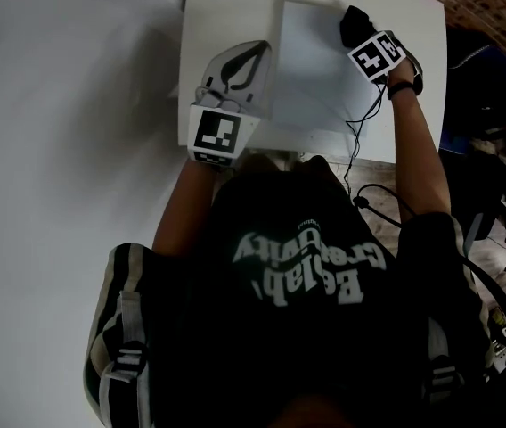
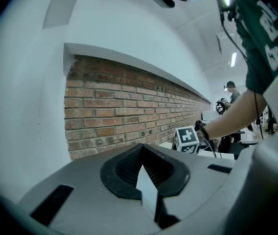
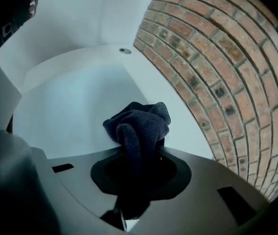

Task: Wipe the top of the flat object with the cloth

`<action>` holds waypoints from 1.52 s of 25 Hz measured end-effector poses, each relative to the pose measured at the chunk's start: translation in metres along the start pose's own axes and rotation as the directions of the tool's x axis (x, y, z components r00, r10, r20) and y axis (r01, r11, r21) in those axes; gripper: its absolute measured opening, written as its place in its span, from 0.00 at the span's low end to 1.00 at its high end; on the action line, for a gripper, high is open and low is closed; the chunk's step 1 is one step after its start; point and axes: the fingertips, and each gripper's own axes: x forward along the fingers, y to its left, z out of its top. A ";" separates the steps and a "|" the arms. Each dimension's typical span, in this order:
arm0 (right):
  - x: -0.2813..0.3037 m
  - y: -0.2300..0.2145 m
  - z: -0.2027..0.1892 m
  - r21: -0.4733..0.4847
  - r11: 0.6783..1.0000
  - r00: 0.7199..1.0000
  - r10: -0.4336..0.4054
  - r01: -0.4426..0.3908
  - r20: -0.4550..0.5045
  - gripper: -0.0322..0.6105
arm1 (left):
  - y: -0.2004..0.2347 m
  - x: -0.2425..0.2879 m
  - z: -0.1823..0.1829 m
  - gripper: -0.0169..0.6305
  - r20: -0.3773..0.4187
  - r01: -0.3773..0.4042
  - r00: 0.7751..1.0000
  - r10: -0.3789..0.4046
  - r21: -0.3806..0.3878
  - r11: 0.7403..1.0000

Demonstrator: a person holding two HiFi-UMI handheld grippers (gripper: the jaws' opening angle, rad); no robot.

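While the left tongs (image 1: 251, 61) pinch the flat object (image 1: 315, 83), the right tongs (image 1: 360, 34) hold the cloth (image 3: 138, 121) at its far right corner, so the top to wipe lies left and nearer.

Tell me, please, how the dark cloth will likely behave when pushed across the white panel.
The cloth bunches in soft folds from the right tool, so it is probably floppy and light. Its nap looks likely to drag, not slip, on the white panel.

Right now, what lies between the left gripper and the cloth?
Only the bare white top of the flat object; the head view shows nothing else between the left gripper and the cloth.
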 end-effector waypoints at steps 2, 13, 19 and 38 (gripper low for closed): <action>-0.001 -0.007 -0.016 0.019 1.000 1.000 -0.014 0.014 -0.017 0.15 | -0.005 0.001 0.002 0.03 -0.006 0.004 1.000 -0.004 0.005 1.000; -0.055 -0.017 0.008 0.157 0.982 0.963 -0.139 0.105 0.231 0.15 | -0.024 0.003 0.021 0.02 0.023 0.043 0.999 -0.044 0.039 0.998; -0.135 -0.023 0.036 0.293 0.950 0.855 -0.240 0.109 0.459 0.14 | -0.031 0.001 0.053 0.03 0.059 0.023 0.998 -0.027 0.065 0.998; -0.285 -0.037 0.019 0.584 0.811 0.448 -0.514 -0.022 0.731 0.14 | -0.025 0.006 0.105 0.03 0.164 -0.004 0.986 -0.016 0.120 0.993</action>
